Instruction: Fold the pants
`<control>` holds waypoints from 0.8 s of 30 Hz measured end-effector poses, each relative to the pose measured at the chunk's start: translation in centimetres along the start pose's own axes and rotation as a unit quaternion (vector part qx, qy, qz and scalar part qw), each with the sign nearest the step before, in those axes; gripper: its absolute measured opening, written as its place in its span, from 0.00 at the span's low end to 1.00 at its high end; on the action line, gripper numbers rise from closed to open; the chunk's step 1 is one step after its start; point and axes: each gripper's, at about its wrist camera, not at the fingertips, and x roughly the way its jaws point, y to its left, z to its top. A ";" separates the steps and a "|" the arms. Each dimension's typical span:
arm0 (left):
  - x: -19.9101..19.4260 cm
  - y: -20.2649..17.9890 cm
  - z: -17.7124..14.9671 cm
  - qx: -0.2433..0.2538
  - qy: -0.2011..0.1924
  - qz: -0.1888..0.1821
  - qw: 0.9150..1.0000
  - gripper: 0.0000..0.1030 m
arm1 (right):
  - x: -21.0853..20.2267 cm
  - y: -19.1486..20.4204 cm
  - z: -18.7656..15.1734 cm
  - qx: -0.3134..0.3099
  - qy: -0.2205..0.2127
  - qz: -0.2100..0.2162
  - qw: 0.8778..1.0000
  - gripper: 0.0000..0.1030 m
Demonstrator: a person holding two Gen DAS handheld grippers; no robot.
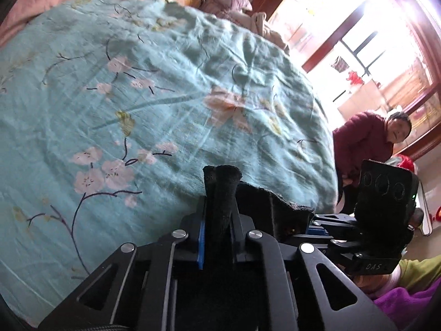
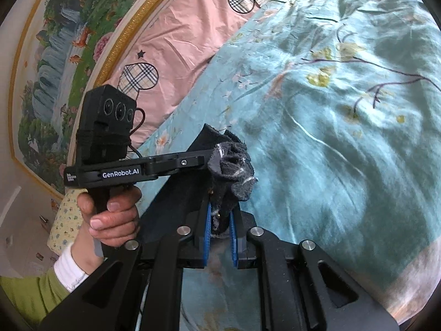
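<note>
The black pants (image 1: 256, 201) hang between my two grippers above the bed. My left gripper (image 1: 220, 220) is shut on a bunched edge of the pants that sticks up between its fingers. My right gripper (image 2: 222, 218) is shut on another bunched, grey-black edge of the pants (image 2: 231, 165). In the left wrist view the right gripper (image 1: 325, 227) sits close to the right, the cloth stretched between them. In the right wrist view the left gripper (image 2: 205, 162) comes in from the left, held by a hand (image 2: 110, 215).
A teal floral bedspread (image 1: 137, 96) covers the bed below both grippers. Pink pillows (image 2: 179, 41) and a framed painting (image 2: 60, 55) are at the head. A person in a maroon top (image 1: 366, 143) stands by the bed's far side near bright windows (image 1: 372, 27).
</note>
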 end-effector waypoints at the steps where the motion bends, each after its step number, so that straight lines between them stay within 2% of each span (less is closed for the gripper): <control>1: -0.5 -0.1 -0.2 -0.001 -0.006 0.000 1.000 0.11 | -0.1 0.3 0.0 -0.004 -0.002 0.002 1.000 0.12; 6: -4.2 -1.1 -0.9 0.003 -0.049 0.004 0.999 0.11 | -0.6 2.1 0.2 -0.022 -0.010 0.023 0.999 0.12; 10: -6.9 -1.3 -1.9 0.004 -0.074 -0.006 0.997 0.11 | -1.0 4.0 0.6 -0.041 -0.011 0.058 0.997 0.12; 14: -10.0 -0.7 -3.7 -0.001 -0.107 -0.032 0.994 0.11 | -0.8 5.7 0.6 -0.043 -0.003 0.117 0.992 0.12; 17: -12.2 -0.1 -5.2 -0.014 -0.126 -0.041 0.991 0.11 | -0.5 6.9 0.3 -0.048 0.006 0.146 0.988 0.12; 24: -15.9 0.2 -9.1 -0.023 -0.168 -0.024 0.985 0.11 | 1.3 10.2 -0.7 -0.071 0.040 0.193 0.978 0.12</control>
